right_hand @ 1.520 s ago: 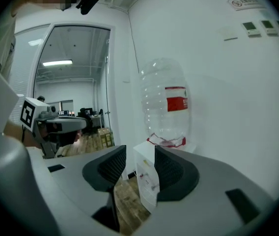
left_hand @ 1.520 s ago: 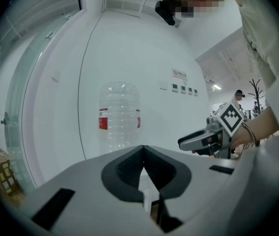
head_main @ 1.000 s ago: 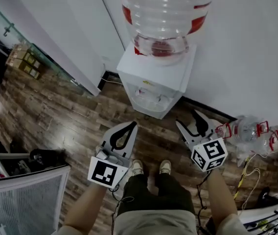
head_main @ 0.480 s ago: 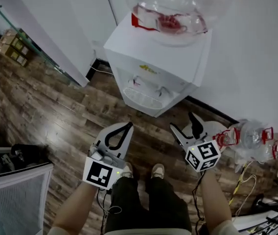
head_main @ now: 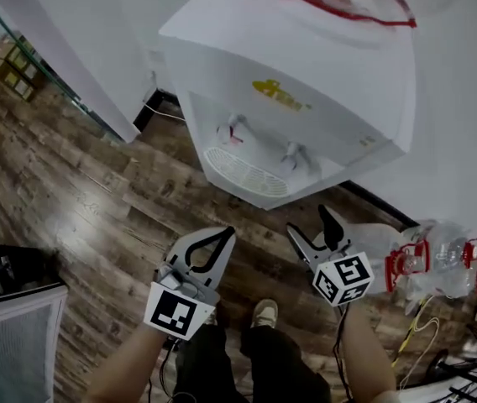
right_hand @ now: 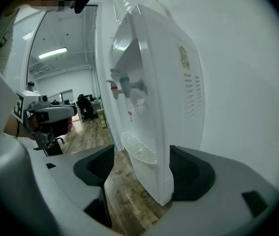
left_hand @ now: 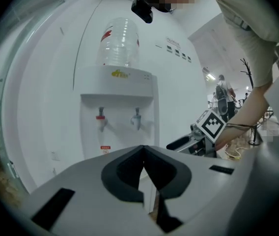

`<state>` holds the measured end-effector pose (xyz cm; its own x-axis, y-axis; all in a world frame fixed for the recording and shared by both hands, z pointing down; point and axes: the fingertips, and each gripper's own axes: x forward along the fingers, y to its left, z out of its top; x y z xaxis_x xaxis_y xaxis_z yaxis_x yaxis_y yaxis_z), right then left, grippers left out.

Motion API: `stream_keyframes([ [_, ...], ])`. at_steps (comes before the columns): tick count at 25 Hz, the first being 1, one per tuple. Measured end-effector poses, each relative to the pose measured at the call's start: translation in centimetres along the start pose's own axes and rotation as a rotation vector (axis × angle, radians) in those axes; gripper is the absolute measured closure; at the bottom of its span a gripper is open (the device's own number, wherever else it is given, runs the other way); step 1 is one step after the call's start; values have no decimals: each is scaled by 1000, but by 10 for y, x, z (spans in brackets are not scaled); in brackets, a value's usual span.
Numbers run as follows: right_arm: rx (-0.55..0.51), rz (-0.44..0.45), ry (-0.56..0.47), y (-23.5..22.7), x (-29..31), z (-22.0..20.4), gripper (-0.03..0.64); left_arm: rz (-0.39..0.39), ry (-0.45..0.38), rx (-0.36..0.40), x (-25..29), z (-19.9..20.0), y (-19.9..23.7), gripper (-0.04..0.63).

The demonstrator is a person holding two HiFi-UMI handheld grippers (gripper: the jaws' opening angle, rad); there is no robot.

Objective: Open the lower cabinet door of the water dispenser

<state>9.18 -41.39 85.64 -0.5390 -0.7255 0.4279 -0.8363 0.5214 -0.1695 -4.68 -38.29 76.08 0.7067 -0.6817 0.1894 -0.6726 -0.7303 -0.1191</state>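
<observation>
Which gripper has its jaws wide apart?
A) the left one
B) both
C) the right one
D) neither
C: the right gripper shows its jaws wide apart with nothing held, while the left gripper has its jaw tips meeting.

Grey left claw (head_main: 227, 233), right claw (head_main: 308, 219), black-and-white marker cubes (head_main: 174, 311), dark trousers (head_main: 213, 368)

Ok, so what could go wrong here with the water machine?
The big bottle sits on top of the water dispenser, so a hard tug low down might rock it. The open right gripper is just below the drip tray and might snag that instead of the door. Empty bottles lie on the floor by the person's right side and could get knocked over.
</observation>
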Motion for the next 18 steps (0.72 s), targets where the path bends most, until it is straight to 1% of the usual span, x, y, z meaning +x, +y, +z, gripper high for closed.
stream_keyframes([
  [4, 5, -12, 7, -12, 27, -33, 273, 35, 1, -73, 11, -41, 6, 591],
  [9, 5, -13, 42, -28, 62, -67, 270, 28, 6, -69, 27, -80, 9, 591],
  [11, 0, -20, 56, -38, 76, -81, 268, 38, 5, -108, 35, -95, 11, 591],
  [14, 32, -27, 78, -52, 94, -102, 270, 55, 5, -216, 44, -115, 16, 591],
  [15, 39, -27, 82, -54, 99, -107, 272, 57, 8, -236, 46, -120, 17, 591],
  [18, 43, -38, 73, -59, 112, -115, 278, 53, 26, -243, 50, -135, 20, 591],
])
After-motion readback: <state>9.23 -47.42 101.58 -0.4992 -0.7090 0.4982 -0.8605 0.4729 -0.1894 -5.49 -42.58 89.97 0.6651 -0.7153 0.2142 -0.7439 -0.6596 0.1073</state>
